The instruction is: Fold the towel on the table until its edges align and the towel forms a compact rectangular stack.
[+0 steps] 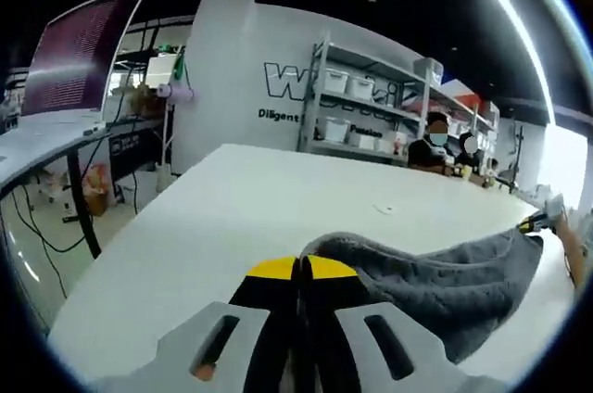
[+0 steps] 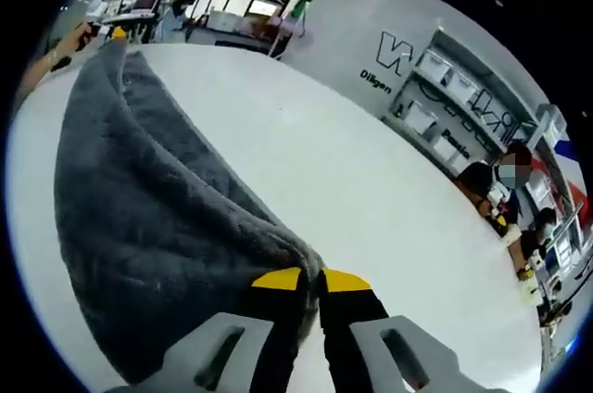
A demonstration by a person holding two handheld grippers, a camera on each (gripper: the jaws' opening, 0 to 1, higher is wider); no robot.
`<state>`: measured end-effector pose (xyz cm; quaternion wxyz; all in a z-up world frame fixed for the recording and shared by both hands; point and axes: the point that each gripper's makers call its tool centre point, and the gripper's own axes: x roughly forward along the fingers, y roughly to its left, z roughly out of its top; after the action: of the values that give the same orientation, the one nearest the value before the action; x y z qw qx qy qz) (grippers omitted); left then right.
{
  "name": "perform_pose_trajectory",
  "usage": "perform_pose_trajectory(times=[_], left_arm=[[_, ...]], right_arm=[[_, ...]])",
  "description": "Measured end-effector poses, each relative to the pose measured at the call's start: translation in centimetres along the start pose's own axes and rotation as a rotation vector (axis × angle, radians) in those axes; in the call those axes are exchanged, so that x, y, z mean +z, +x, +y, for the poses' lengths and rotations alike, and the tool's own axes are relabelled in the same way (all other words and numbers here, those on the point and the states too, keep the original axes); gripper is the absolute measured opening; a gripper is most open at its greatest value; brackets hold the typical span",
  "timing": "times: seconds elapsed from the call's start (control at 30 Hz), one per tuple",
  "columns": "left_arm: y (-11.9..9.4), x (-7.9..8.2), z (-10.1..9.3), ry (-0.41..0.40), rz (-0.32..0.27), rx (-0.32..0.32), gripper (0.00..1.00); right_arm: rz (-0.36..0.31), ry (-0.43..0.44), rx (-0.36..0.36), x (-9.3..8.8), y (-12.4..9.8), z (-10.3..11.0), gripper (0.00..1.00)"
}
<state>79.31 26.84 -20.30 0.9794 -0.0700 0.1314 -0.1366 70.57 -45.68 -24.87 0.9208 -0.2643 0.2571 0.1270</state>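
Towel (image 1: 445, 286), grey and thick, hangs stretched over the white table (image 1: 278, 217) between both tongs. Left gripper (image 1: 299, 272) has its yellow-tipped jaws pressed together on one corner; right gripper (image 2: 321, 280) has its jaws clamped tight on the other corner, the cloth (image 2: 148, 235) sagging away toward the far hand

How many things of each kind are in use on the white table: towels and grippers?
Towel: 1
Grippers: 2, left gripper and right gripper, each shut on the towel
Total: 3
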Motion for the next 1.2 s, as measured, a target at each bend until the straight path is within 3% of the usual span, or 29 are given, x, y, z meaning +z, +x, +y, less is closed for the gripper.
perform_pose_trajectory(times=[0.5, 0.8, 0.9, 1.1, 1.2], left_arm=[[0.6, 1.2, 0.7, -0.034, -0.023, 0.002, 0.02], [2.3, 1.1, 0.6, -0.004, -0.002, 0.009, 0.02], [2.9, 0.5, 0.8, 0.002, 0.015, 0.012, 0.02], [4.2, -3.2, 1.4, 0.027, 0.119, 0.021, 0.02], [4.2, -3.6, 1.4, 0.028, 0.132, 0.02, 0.03]], right_arm=[[-0.081, -0.013, -0.102, 1.8, -0.4, -1.7, 0.03], [-0.087, -0.038, -0.144, 2.1, 0.4, -2.1, 0.03], [-0.086, -0.046, -0.15, 2.1, 0.9, -2.0, 0.03], [0.031, -0.093, -0.083, -0.4, 3.0, -0.3, 0.05], [0.034, -0.117, -0.083, -0.2, 3.0, -0.3, 0.06]])
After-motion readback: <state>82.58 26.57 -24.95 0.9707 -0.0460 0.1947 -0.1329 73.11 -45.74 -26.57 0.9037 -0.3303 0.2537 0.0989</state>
